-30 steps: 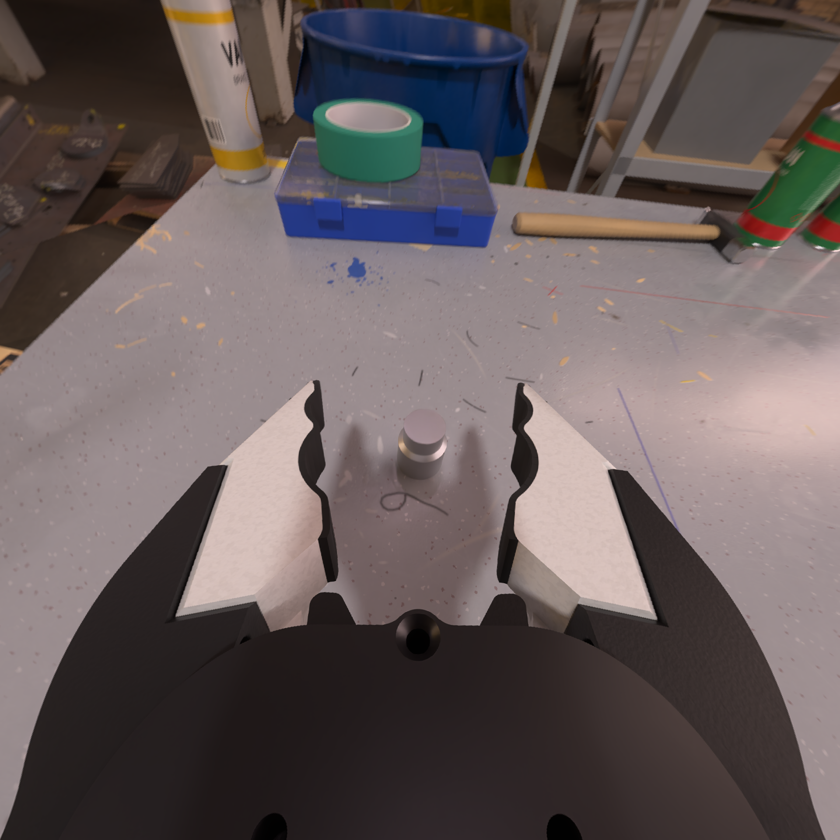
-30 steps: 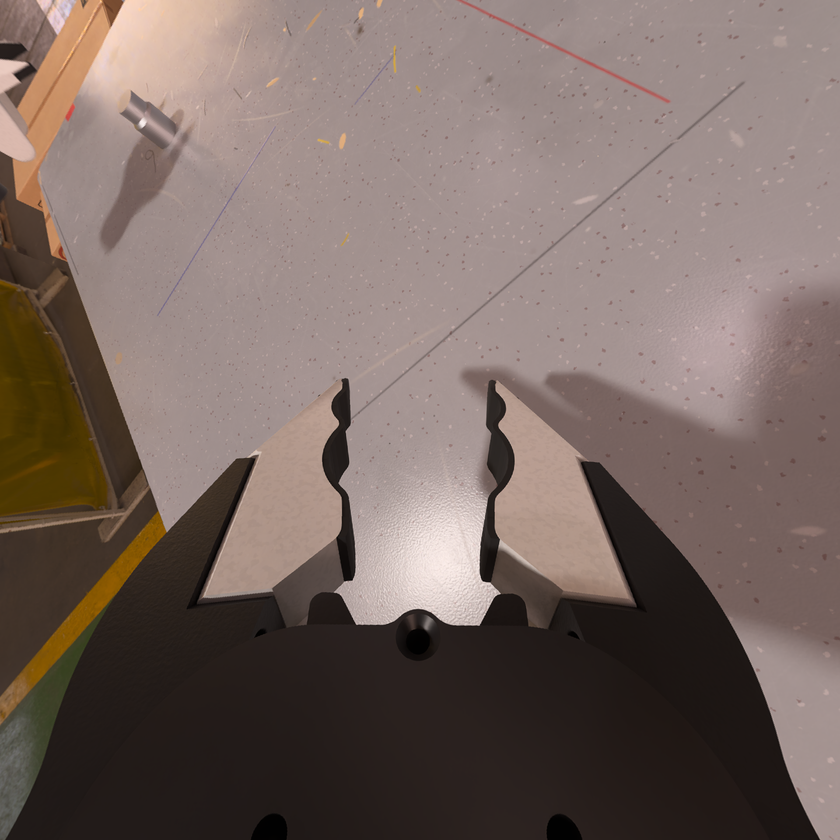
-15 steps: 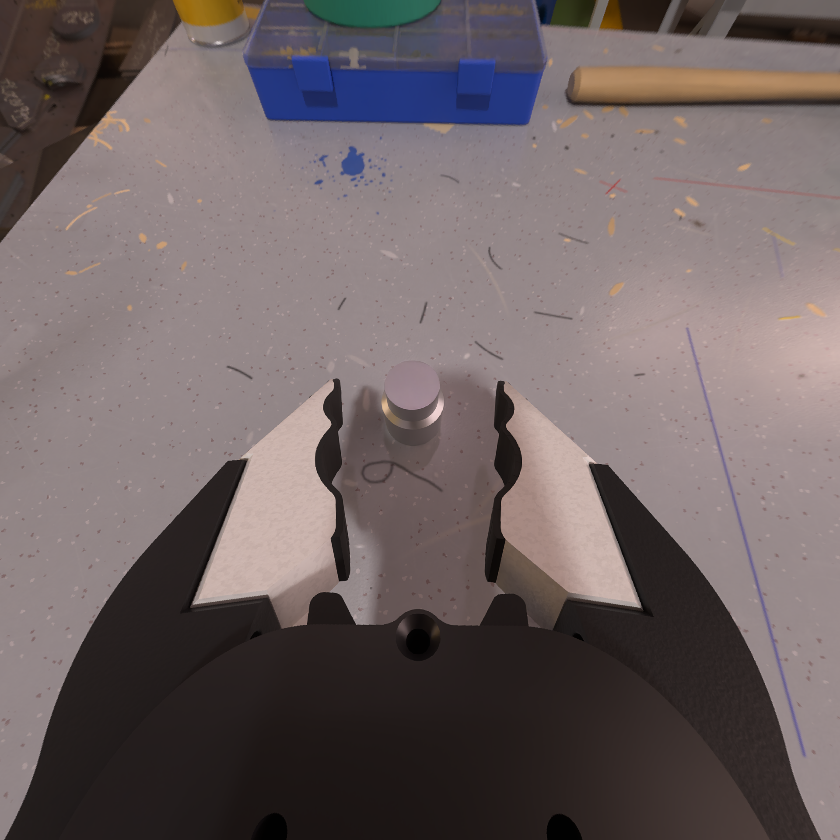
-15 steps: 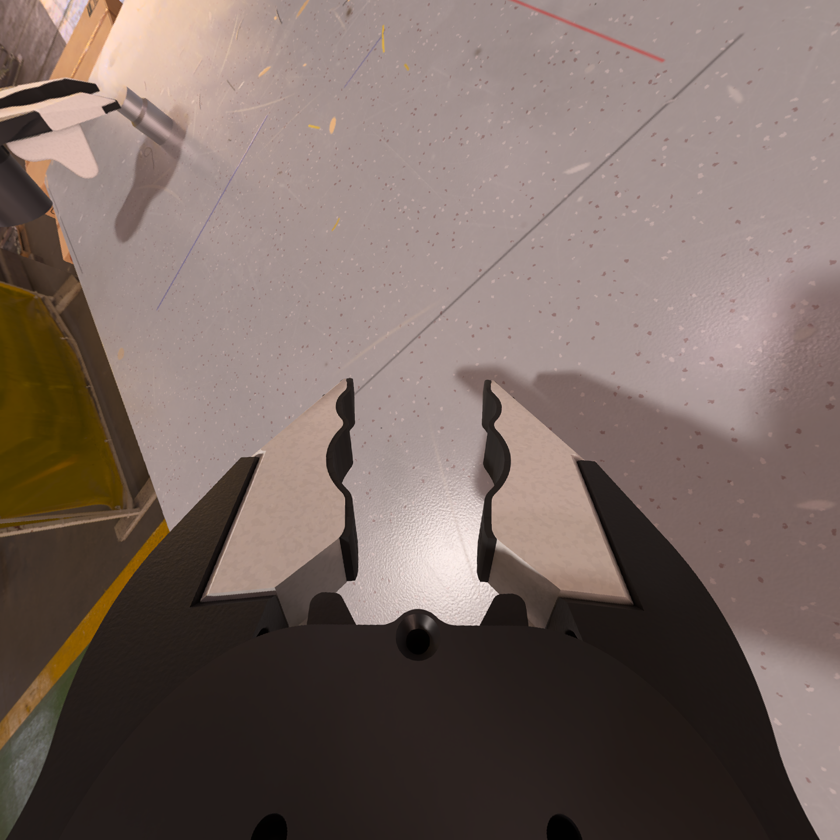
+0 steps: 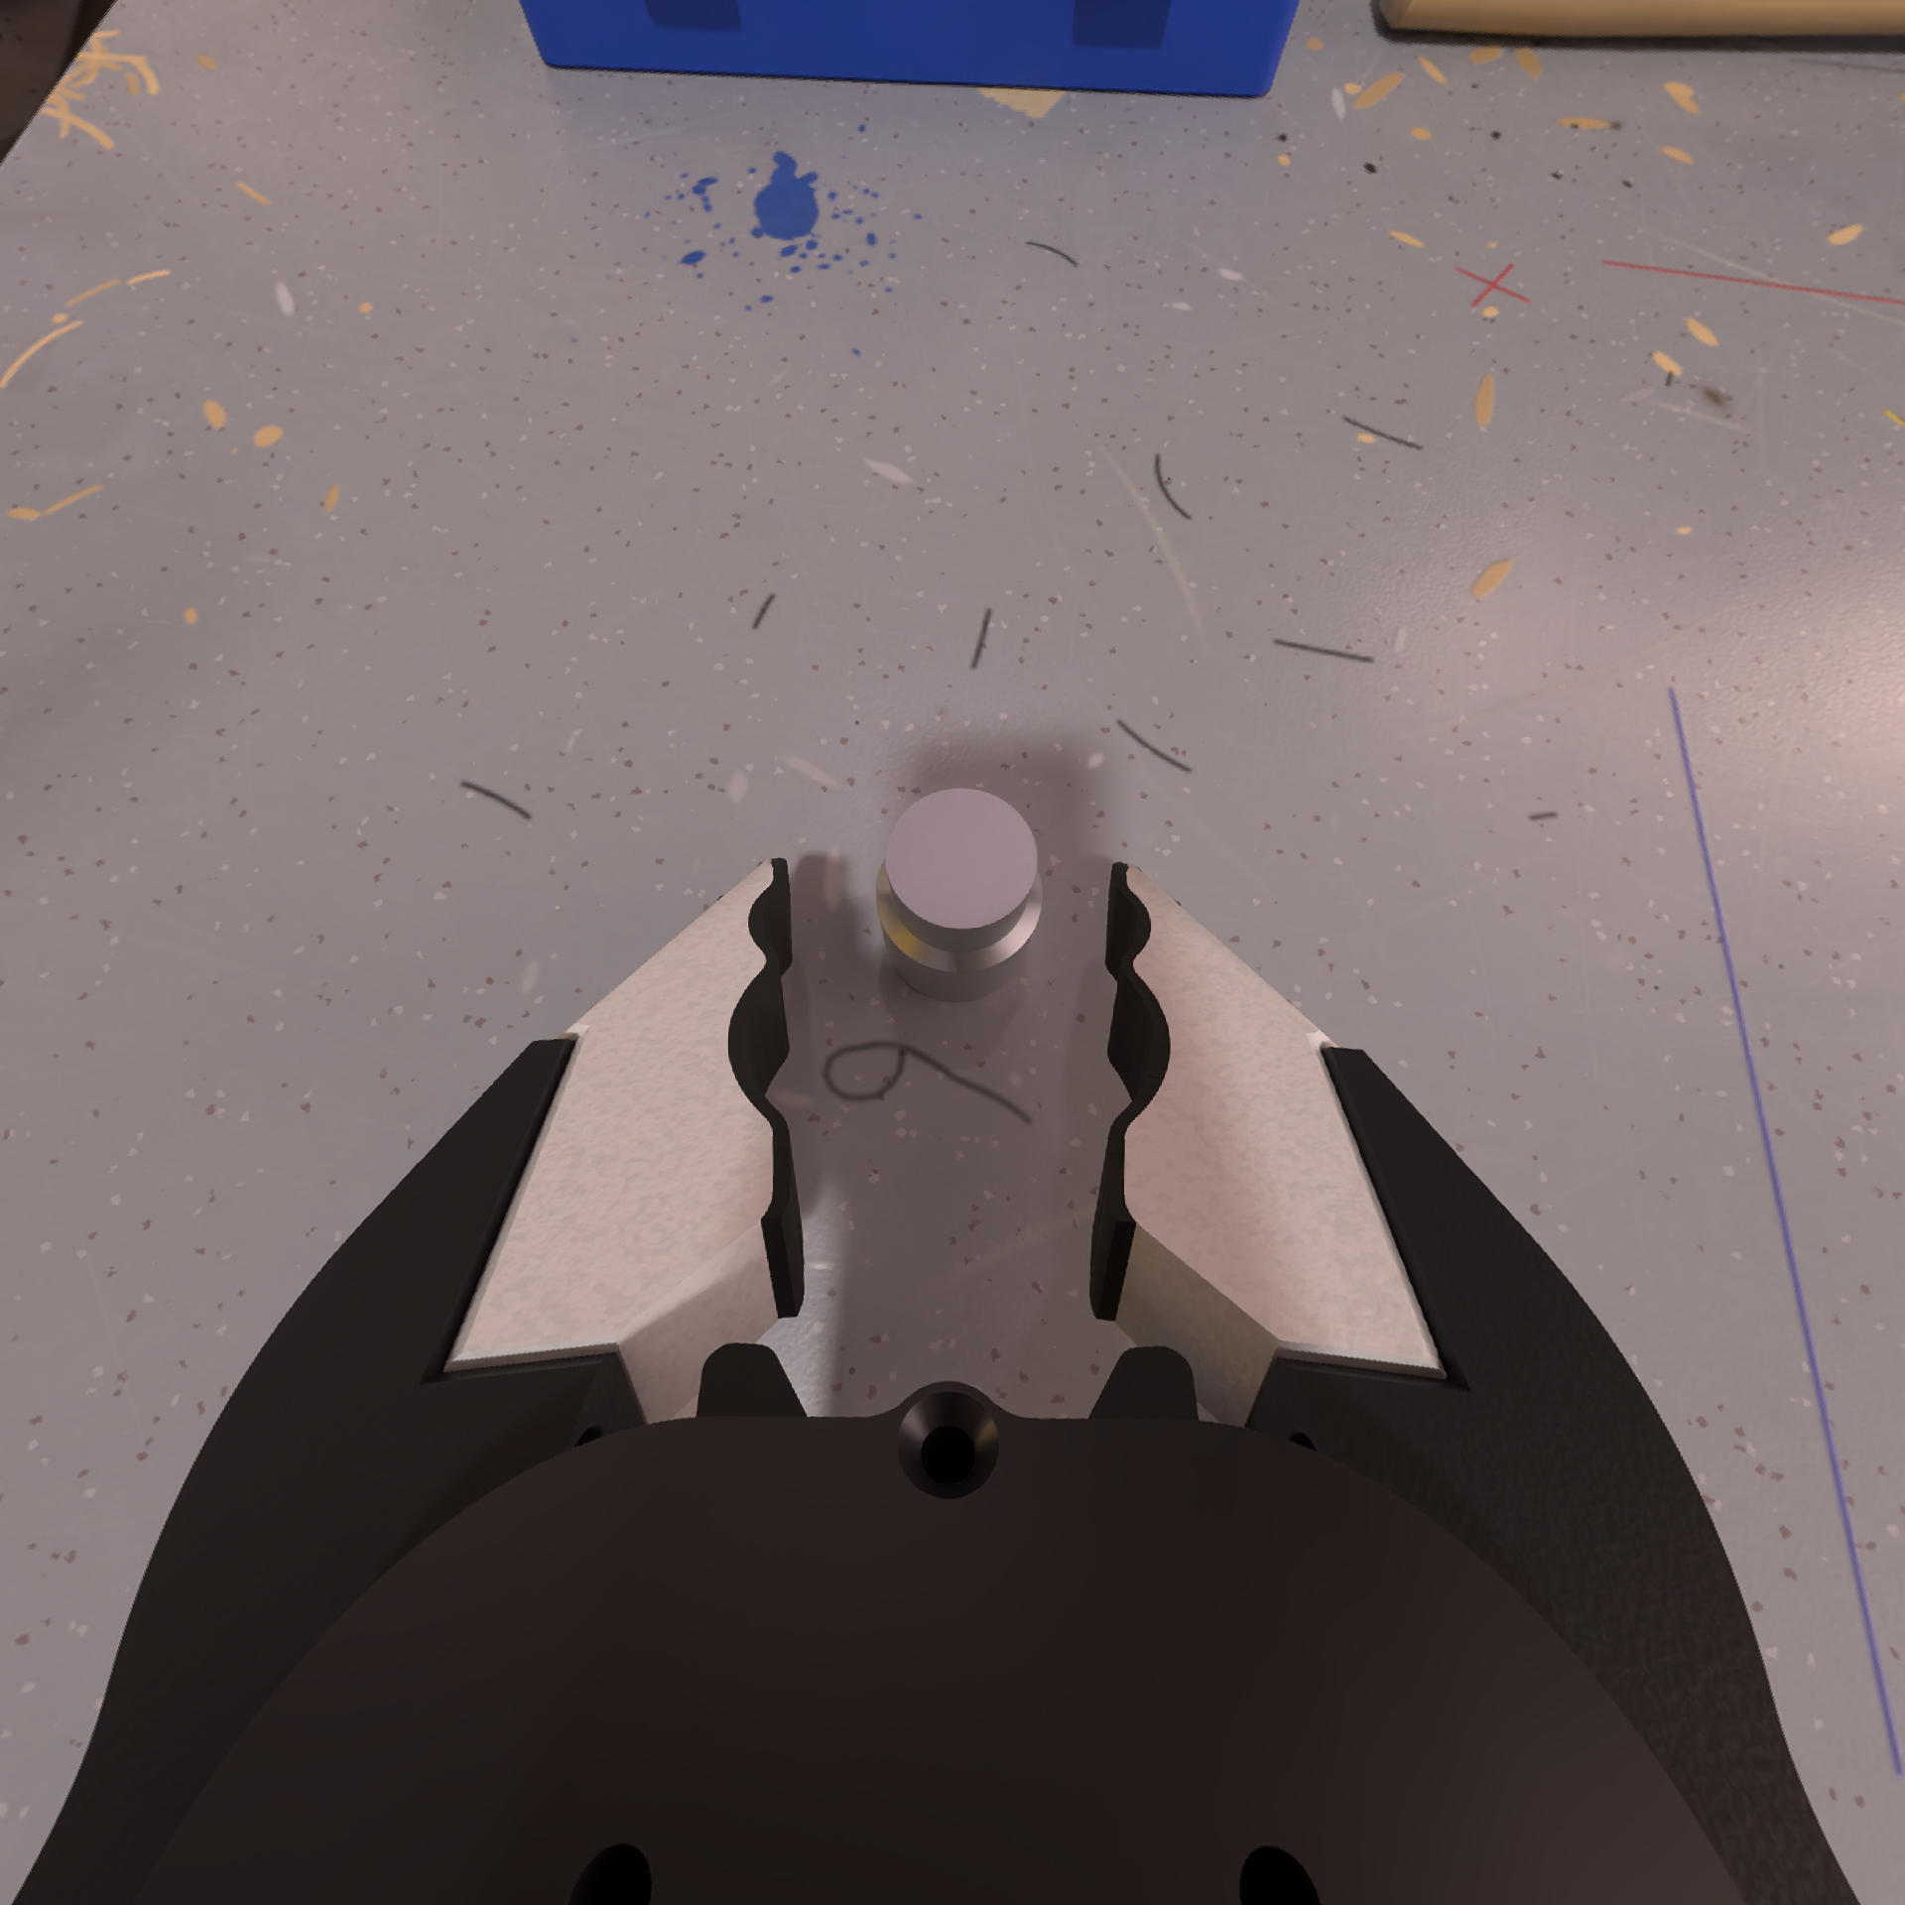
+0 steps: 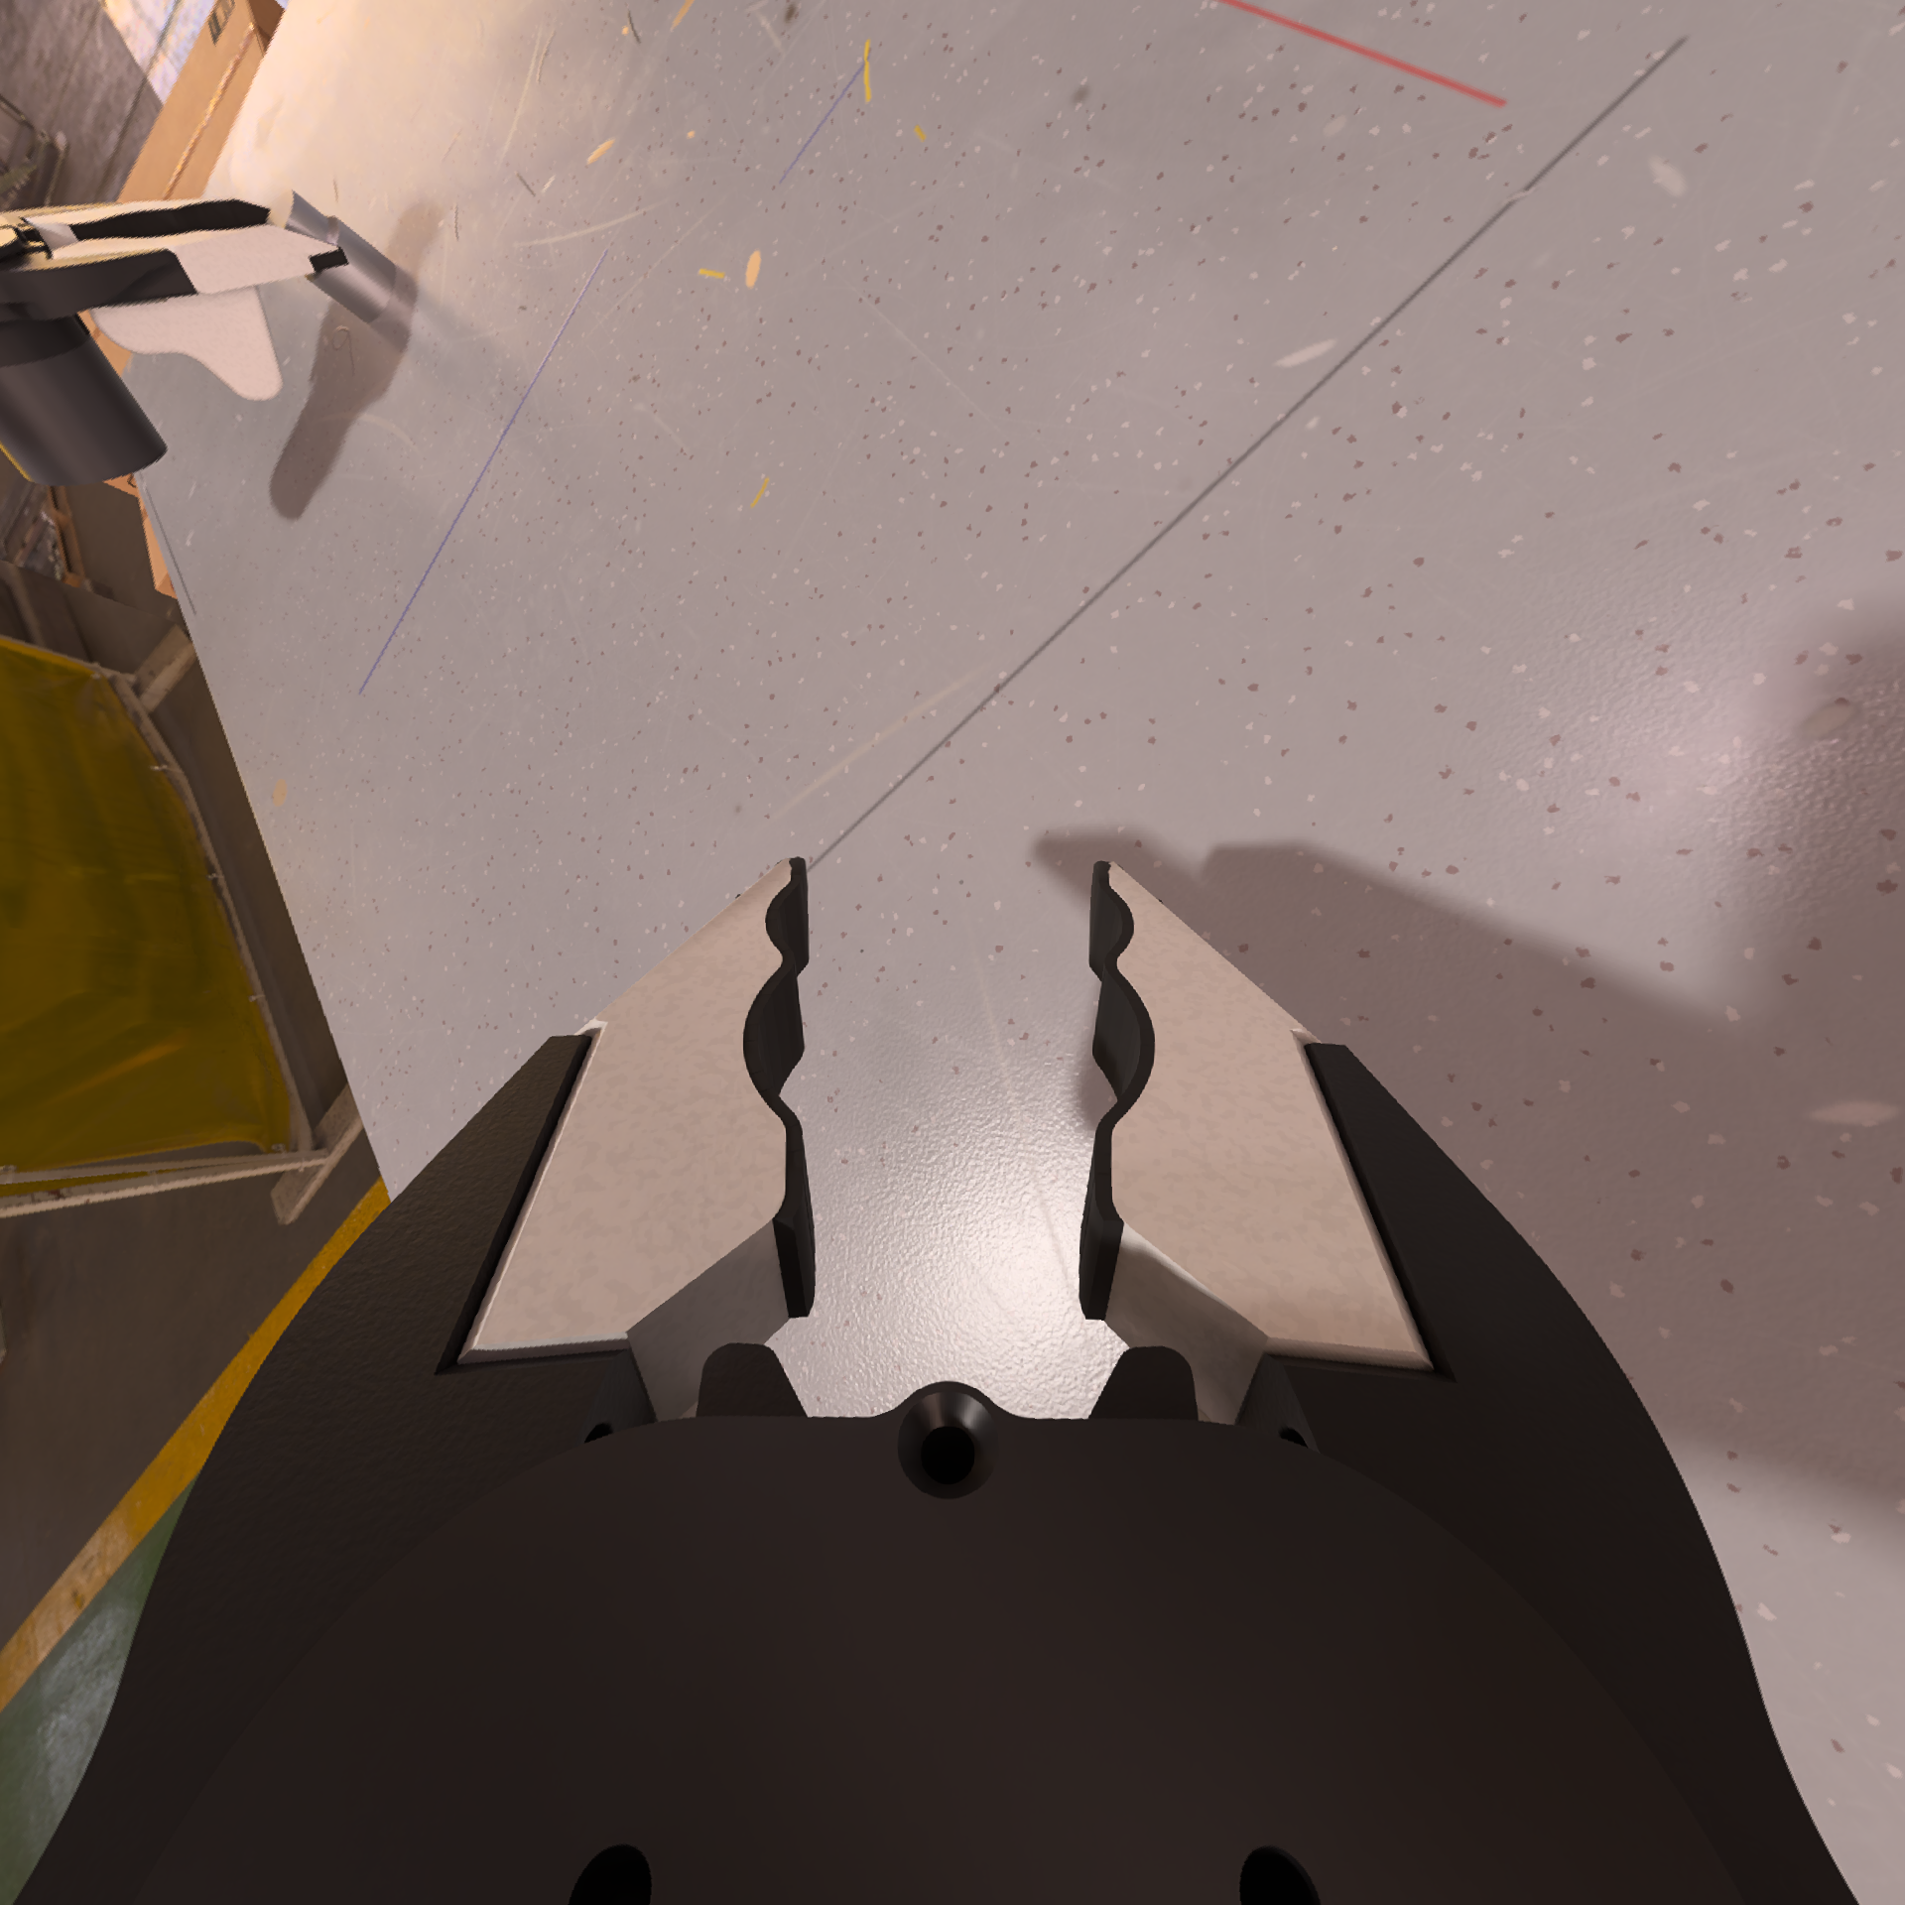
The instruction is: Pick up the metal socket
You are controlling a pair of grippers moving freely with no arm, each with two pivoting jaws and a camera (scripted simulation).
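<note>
Socket (image 5: 959,897) upright on the speckled table (image 5: 412,639) now sits between your left claw (image 5: 943,876) tips after its advance, jaws narrowed but still apart, likely ready to close, while your right claw (image 6: 948,876) idles open, well apart.

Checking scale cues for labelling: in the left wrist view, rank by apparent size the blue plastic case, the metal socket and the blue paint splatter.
1. Blue plastic case, largest though cropped by the top edge.
2. Blue paint splatter and upright metal socket: too alike to rank, and the socket is nearer.
</note>
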